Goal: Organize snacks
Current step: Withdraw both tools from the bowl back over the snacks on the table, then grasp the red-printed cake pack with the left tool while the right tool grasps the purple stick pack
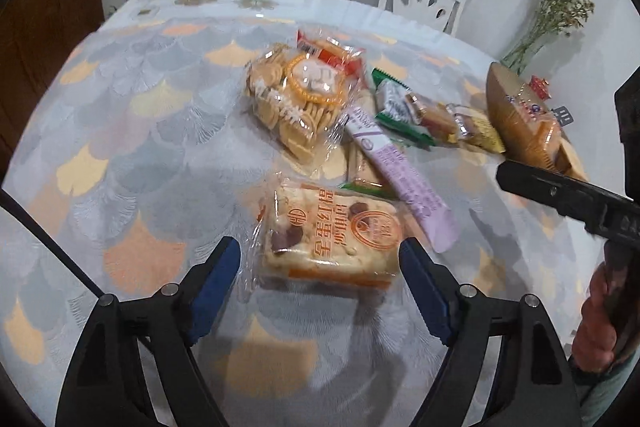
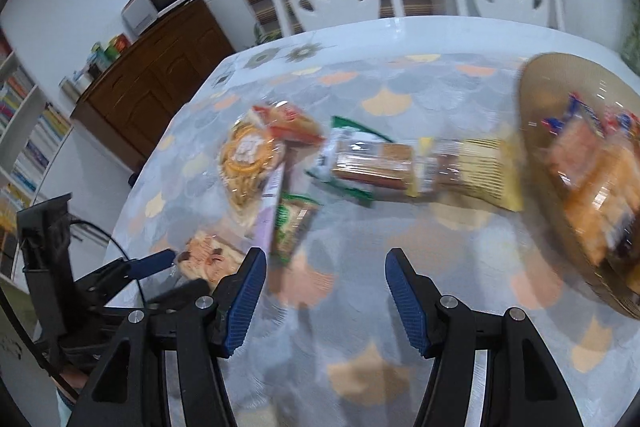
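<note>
Left tool [image 1: 320, 267] spread wide astride wrapped cake [image 1: 332, 235] on desk [image 1: 120, 131], pads clear of wrapper. Right tool [image 2: 324, 291] agape, empty, above bare cloth. Snack pile [image 2: 360, 163] mid-desk; woven basket [image 2: 536, 131] beside, packets inside.

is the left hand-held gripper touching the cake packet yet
Apart. The left wrist view shows the left hand-held gripper open, its blue pads on either side of the cake packet with a gap on each side.
</note>
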The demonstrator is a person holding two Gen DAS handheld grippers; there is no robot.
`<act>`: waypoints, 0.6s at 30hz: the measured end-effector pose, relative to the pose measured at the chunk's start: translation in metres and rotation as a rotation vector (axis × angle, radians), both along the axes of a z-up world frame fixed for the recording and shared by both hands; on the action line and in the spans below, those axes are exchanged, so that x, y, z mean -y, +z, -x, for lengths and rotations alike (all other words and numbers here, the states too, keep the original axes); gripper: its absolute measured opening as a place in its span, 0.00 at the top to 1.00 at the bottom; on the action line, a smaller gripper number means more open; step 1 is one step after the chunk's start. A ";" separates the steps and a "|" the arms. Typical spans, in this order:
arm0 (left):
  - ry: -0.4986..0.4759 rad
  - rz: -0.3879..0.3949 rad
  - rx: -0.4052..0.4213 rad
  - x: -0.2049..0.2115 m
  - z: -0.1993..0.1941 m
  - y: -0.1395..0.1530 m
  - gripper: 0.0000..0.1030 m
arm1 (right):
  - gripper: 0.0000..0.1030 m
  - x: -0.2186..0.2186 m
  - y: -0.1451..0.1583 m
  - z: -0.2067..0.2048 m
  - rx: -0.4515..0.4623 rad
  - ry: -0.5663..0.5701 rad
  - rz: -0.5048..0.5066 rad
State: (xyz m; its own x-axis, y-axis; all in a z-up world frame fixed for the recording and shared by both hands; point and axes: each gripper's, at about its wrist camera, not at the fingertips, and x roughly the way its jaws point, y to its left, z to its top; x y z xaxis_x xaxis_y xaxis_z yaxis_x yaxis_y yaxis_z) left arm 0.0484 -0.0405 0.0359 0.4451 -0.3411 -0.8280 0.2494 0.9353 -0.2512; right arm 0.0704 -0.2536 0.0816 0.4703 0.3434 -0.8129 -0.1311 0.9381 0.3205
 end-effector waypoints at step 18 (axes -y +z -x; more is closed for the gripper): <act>-0.042 0.032 0.024 0.004 0.003 -0.008 0.18 | 0.75 -0.054 -0.040 -0.025 -0.072 0.077 -0.034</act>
State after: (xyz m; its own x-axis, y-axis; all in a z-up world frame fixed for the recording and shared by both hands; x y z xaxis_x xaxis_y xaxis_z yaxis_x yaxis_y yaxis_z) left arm 0.0453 -0.0442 0.0278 0.4491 -0.3857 -0.8059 0.2944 0.9155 -0.2741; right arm 0.0954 -0.1995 0.0413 0.3822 0.4042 -0.8310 -0.1781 0.9146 0.3630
